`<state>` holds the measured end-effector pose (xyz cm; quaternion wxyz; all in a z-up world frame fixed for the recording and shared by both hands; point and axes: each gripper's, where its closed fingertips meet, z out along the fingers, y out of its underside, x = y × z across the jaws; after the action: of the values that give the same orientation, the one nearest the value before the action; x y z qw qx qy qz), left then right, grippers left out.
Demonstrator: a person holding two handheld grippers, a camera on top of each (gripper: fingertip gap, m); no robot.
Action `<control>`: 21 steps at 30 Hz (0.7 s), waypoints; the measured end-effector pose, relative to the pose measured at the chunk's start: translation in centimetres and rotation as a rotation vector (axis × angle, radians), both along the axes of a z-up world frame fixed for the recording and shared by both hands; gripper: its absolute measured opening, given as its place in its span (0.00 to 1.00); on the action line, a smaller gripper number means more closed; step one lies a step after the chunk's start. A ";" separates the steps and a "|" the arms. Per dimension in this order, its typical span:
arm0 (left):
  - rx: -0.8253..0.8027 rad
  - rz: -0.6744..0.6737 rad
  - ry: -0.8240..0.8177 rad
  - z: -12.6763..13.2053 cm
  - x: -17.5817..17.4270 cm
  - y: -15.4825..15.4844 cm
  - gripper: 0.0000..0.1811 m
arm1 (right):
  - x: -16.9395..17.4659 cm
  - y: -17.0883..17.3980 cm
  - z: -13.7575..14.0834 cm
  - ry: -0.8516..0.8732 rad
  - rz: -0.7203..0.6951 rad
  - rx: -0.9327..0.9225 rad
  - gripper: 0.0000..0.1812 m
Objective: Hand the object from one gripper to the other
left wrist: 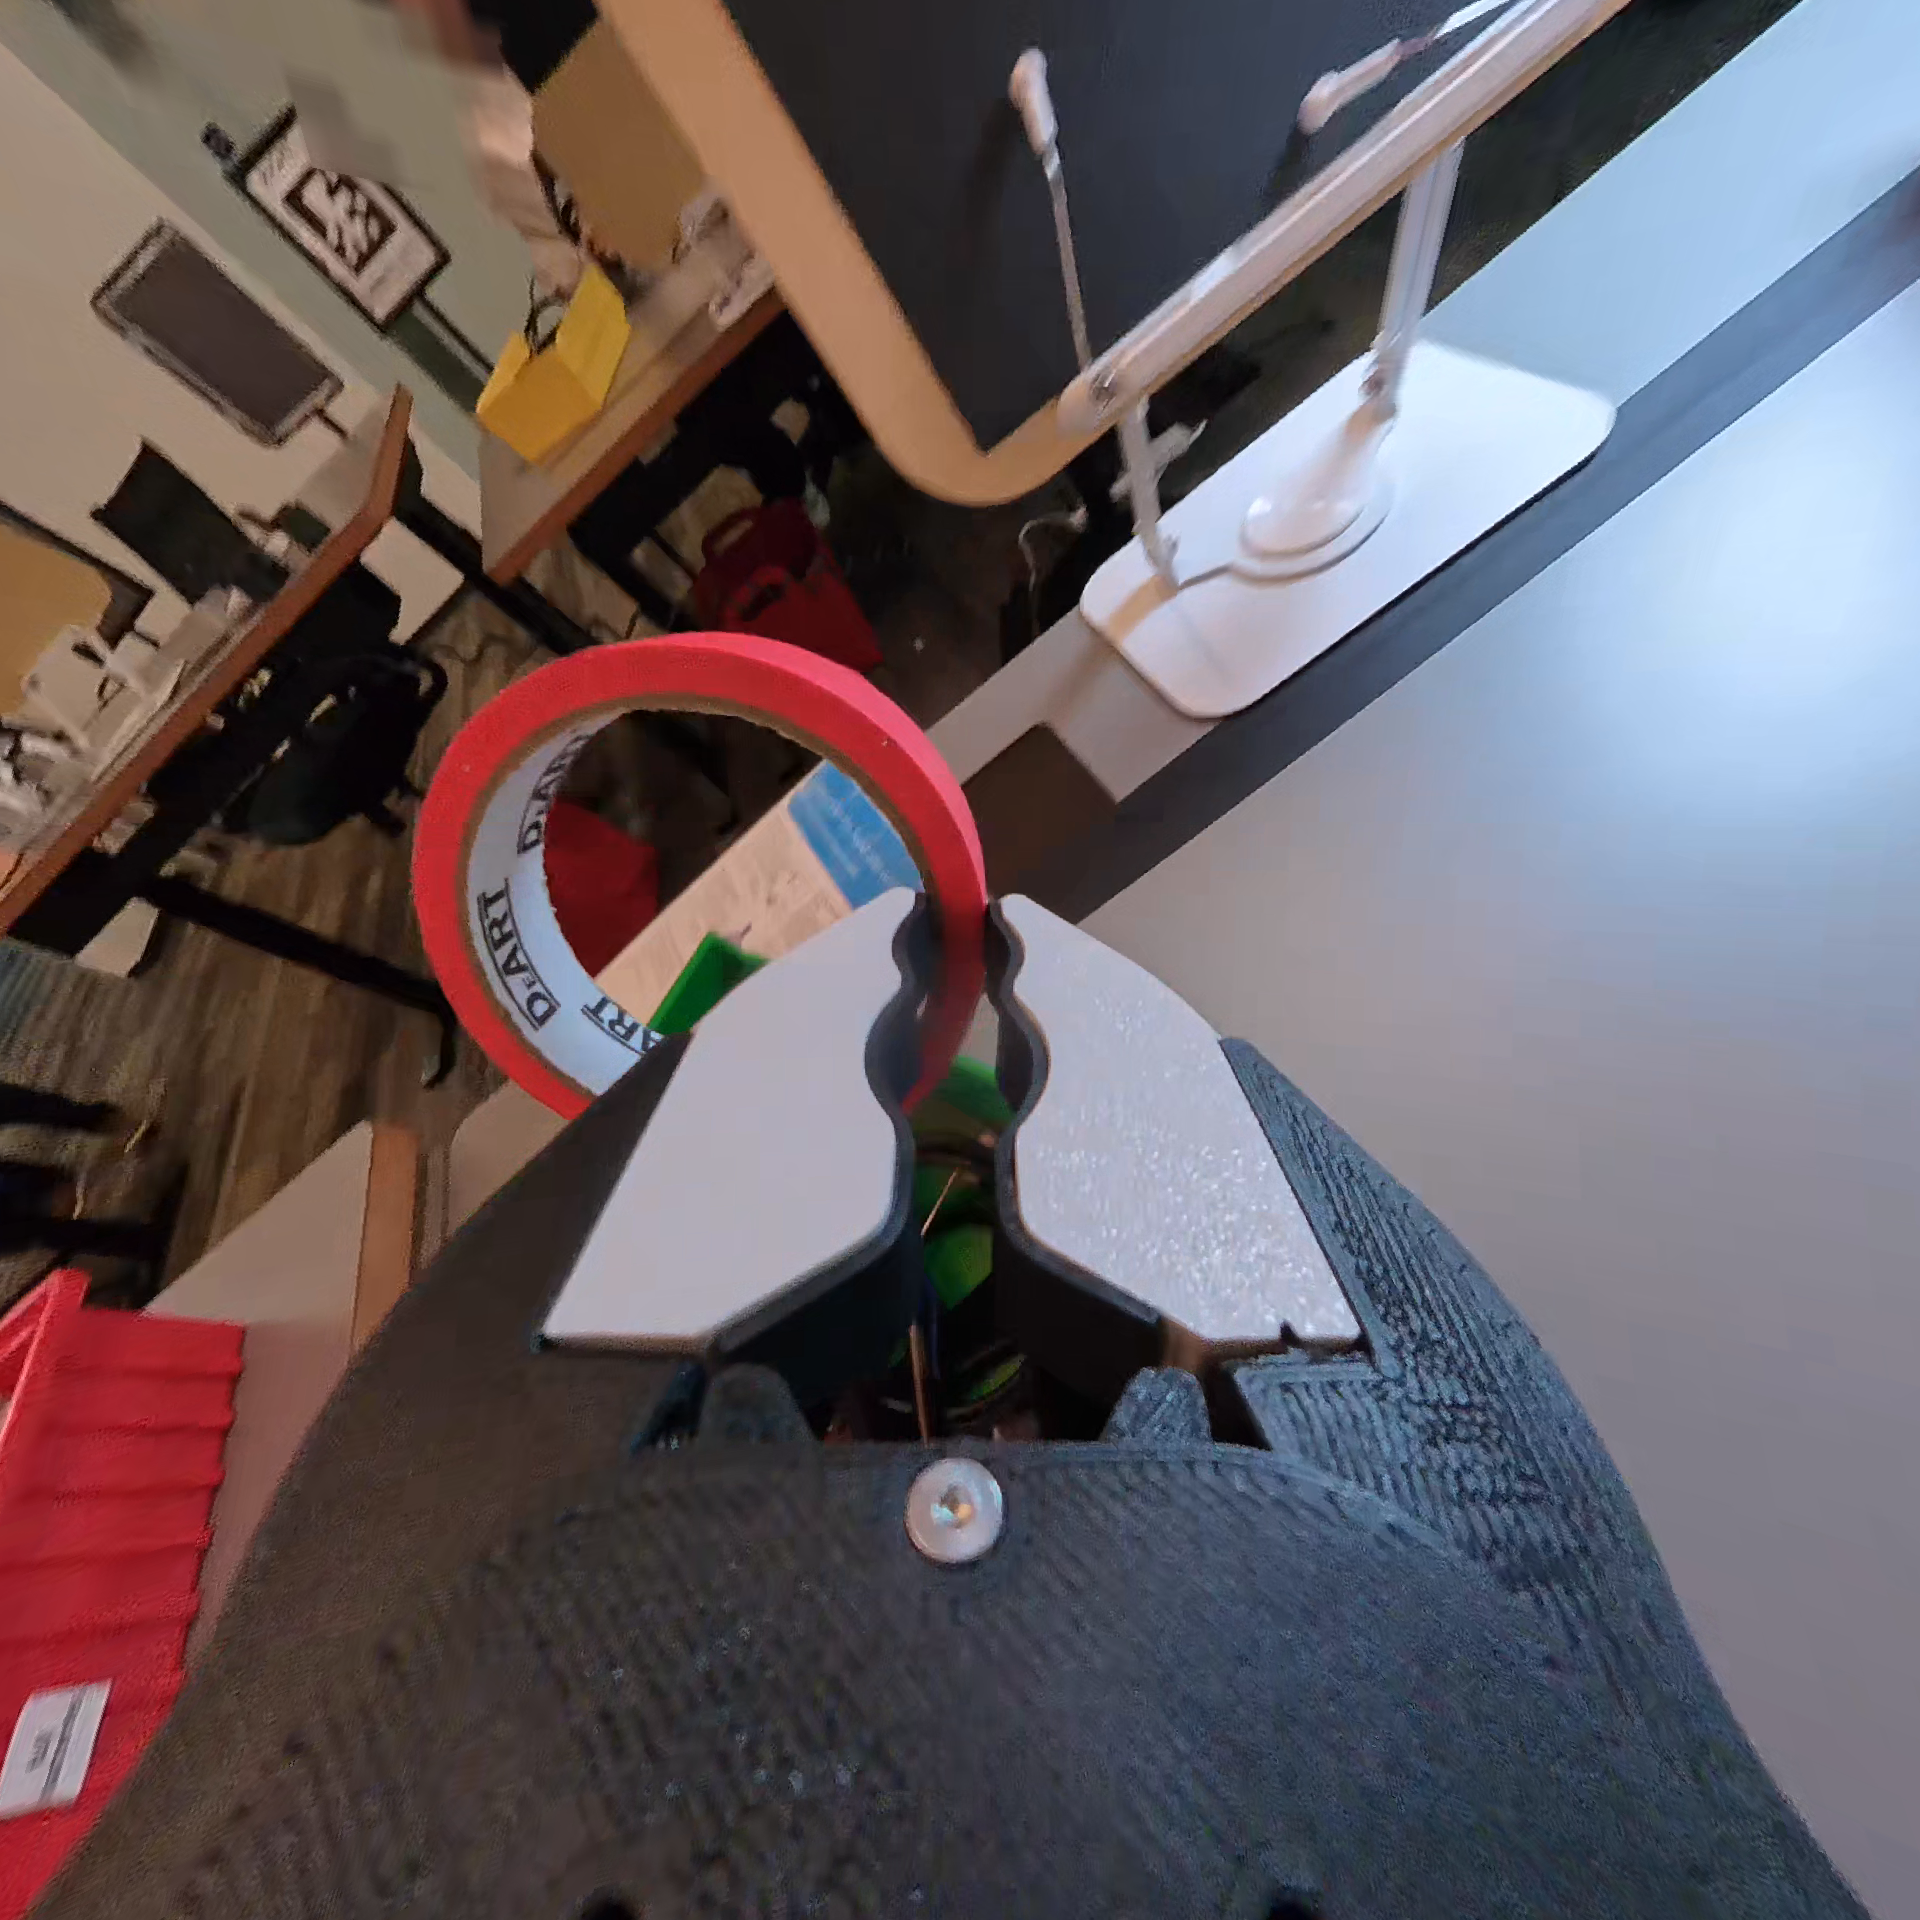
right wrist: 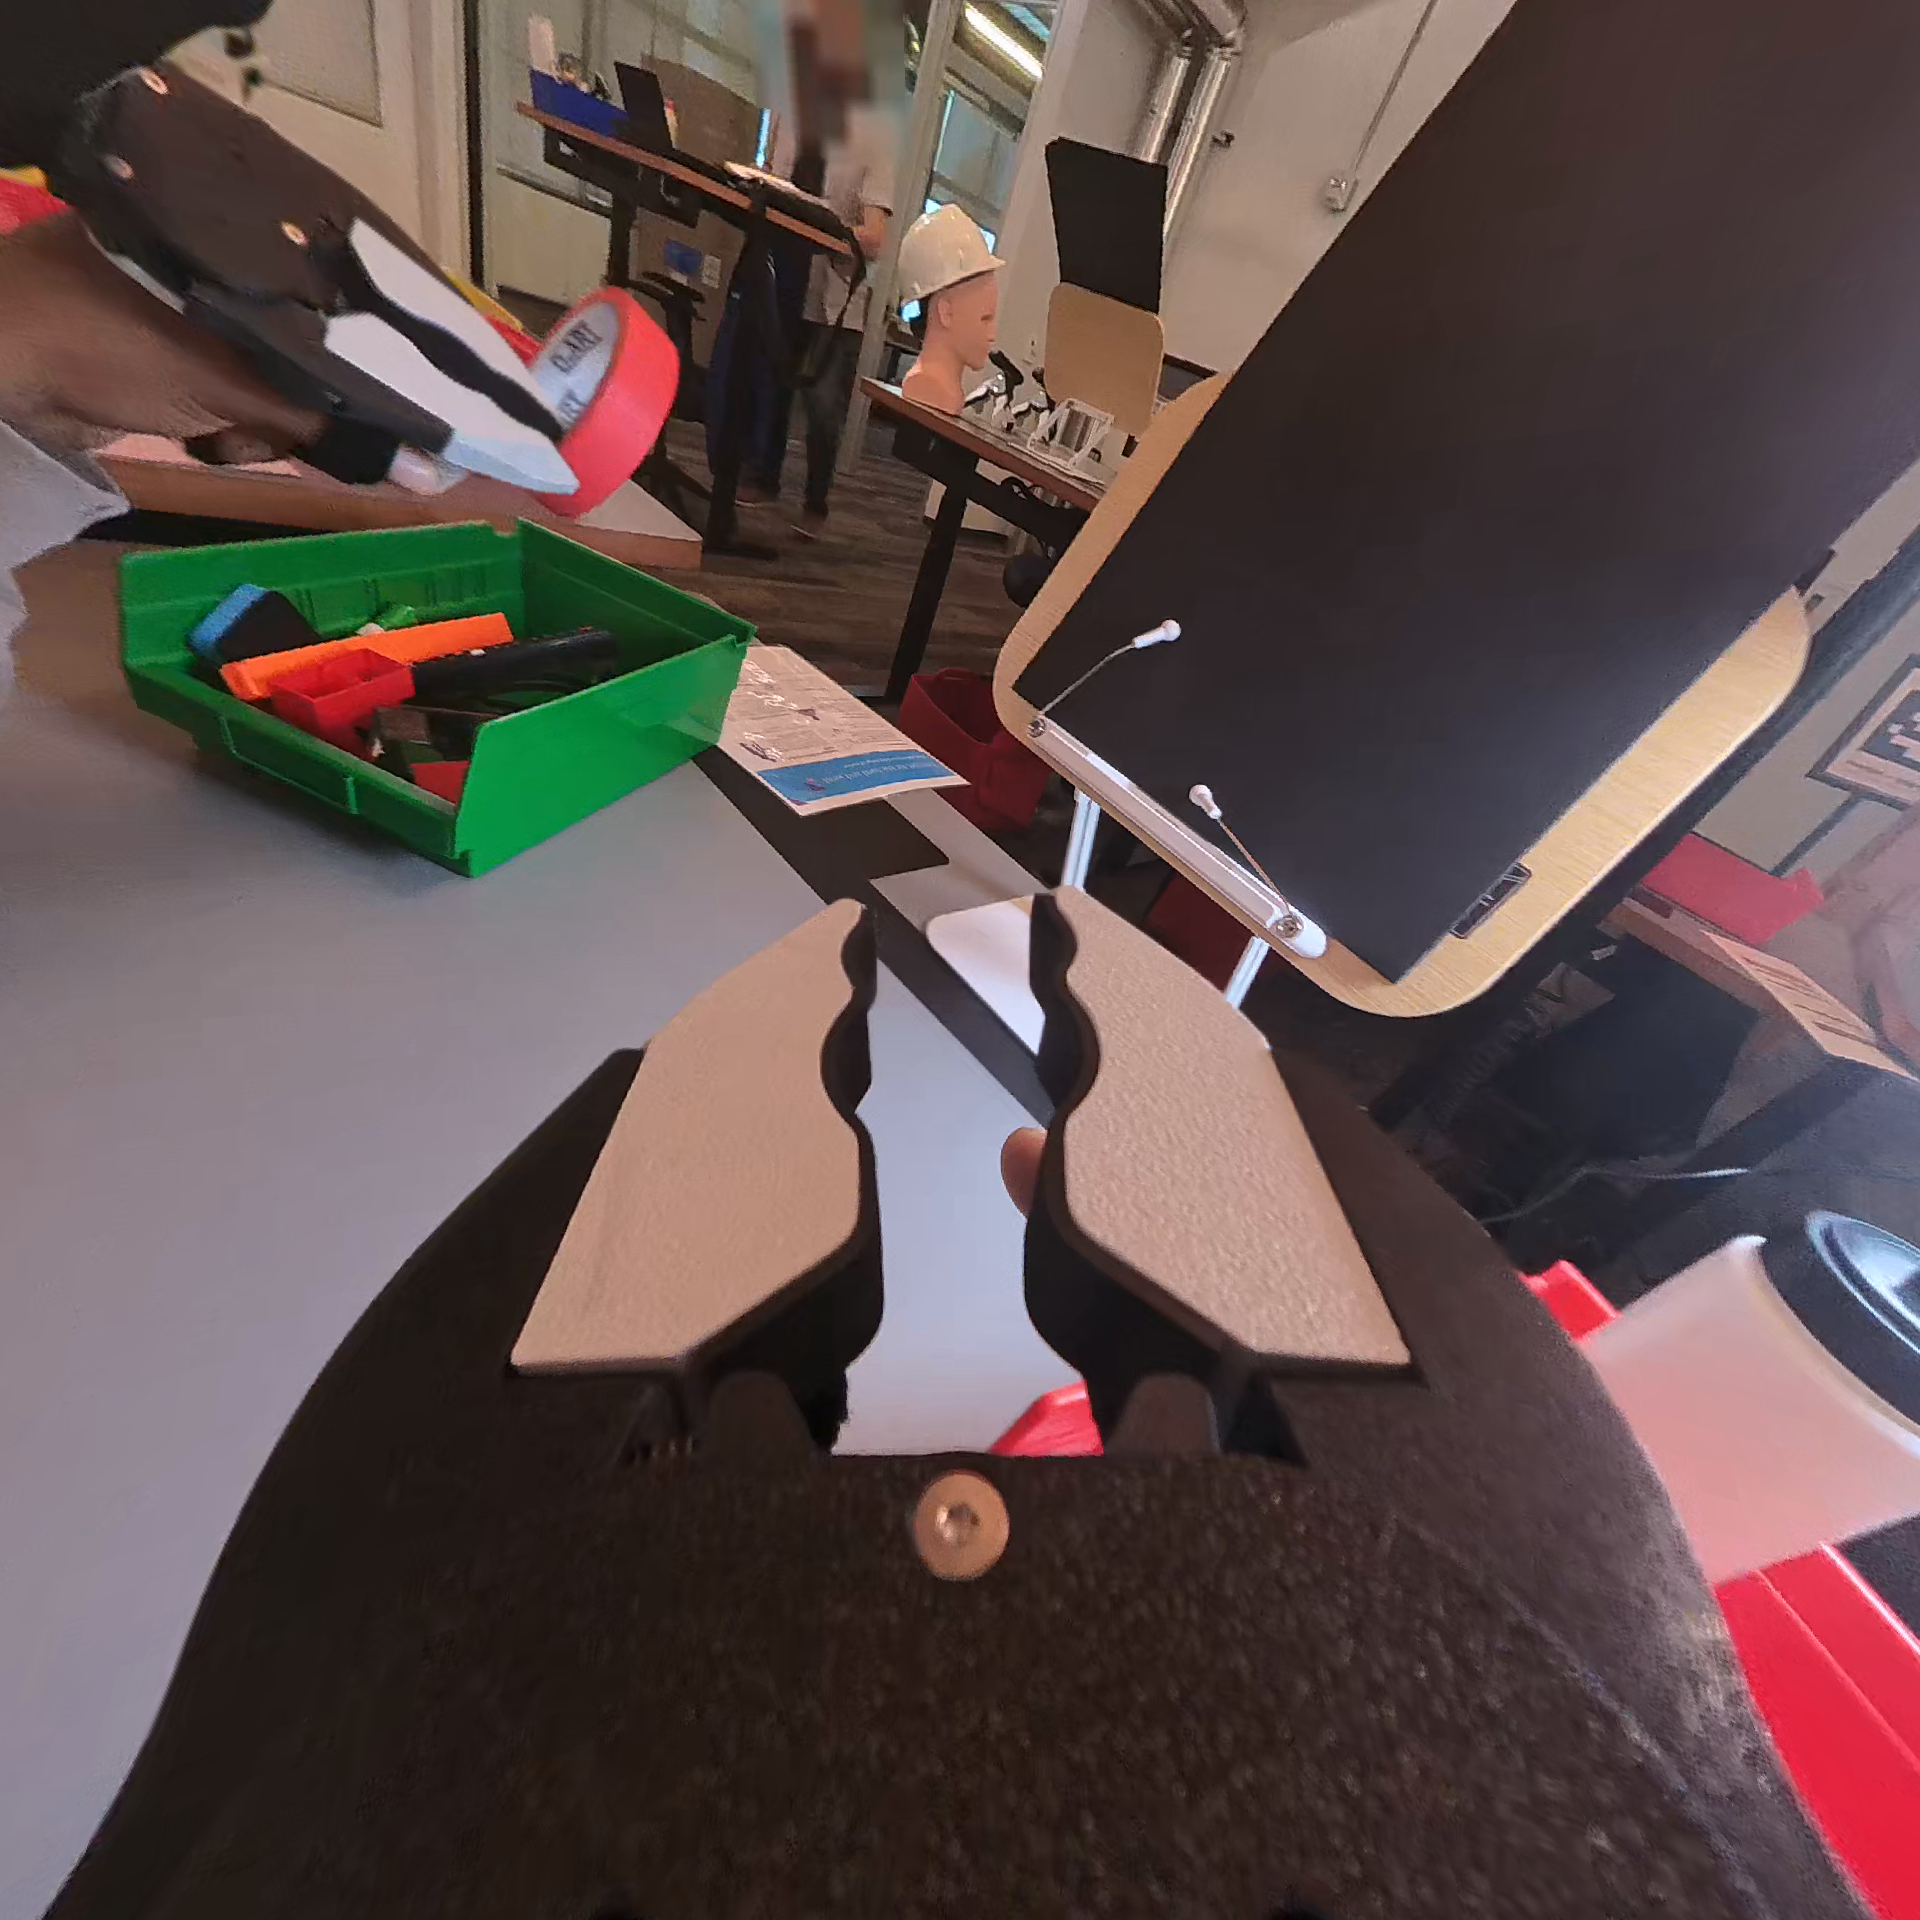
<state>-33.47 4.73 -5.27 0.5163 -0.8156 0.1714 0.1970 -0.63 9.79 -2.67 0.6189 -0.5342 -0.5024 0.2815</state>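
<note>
A red tape roll [left wrist: 582, 831] with a white printed core is pinched by its rim in the left claw [left wrist: 956, 925], held above the grey worktop [right wrist: 208, 987]; the right claw [right wrist: 951, 935] gapes empty; office desks behind.

Place: a shared lab or workshop space with office furniture.
Work surfaces: a grey table [right wrist: 260, 1018] up front; standing desks [right wrist: 686, 177] in rows behind, on a wood-look floor.
Supplies: a green parts bin [right wrist: 582, 748] of mixed tools; red bins [right wrist: 1725, 883] under desks.
Test props: a mannequin head [right wrist: 951, 348] wearing a white hard hat [right wrist: 940, 255].
Walls: a fiducial marker sign [left wrist: 348, 229] and a monitor [left wrist: 213, 332].
</note>
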 end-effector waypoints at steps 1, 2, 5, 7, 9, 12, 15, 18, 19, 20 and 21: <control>0.026 -0.055 -0.009 0.7 1.7 0.1 0.05 | -0.3 -0.4 0.1 0.012 0.023 -0.011 0.16; 0.051 -0.127 -0.028 1.3 3.7 0.1 0.05 | -0.6 -0.9 0.2 0.033 0.054 -0.025 0.16; 0.097 -0.445 -0.184 2.8 12.1 -0.8 0.05 | -1.7 -3.3 1.1 0.135 0.199 -0.131 0.18; 0.099 -0.643 -0.260 3.3 17.4 -2.1 0.05 | -2.5 -5.2 1.7 0.210 0.322 -0.259 0.21; 0.094 -0.770 -0.262 3.1 21.6 -3.1 0.05 | -3.2 -7.0 1.7 0.234 0.443 -0.399 0.25; 0.097 -0.899 -0.221 2.2 26.3 -4.5 0.05 | -3.9 -8.8 1.7 0.235 0.556 -0.568 0.29; 0.102 -0.996 -0.166 1.1 29.3 -5.6 0.05 | -3.8 -9.9 2.1 0.256 0.639 -0.609 0.17; 0.093 -1.041 -0.175 0.2 30.3 -5.7 0.05 | -3.5 -10.3 1.9 0.216 0.654 -0.558 0.10; 0.076 -1.062 -0.209 0.0 30.3 -5.7 0.05 | -3.5 -10.5 1.7 0.193 0.649 -0.513 0.09; 0.062 -1.093 -0.273 0.2 30.2 -6.0 0.06 | -3.5 -10.5 1.6 0.171 0.630 -0.434 0.08; 0.049 -1.141 -0.373 0.8 30.2 -6.5 0.10 | -3.5 -10.7 1.4 0.145 0.606 -0.320 0.08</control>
<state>-3.25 -1.77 -4.45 0.5805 -0.6035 0.4841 -0.2540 -4.13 -0.91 -1.23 0.4497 -0.4299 -0.5423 0.5647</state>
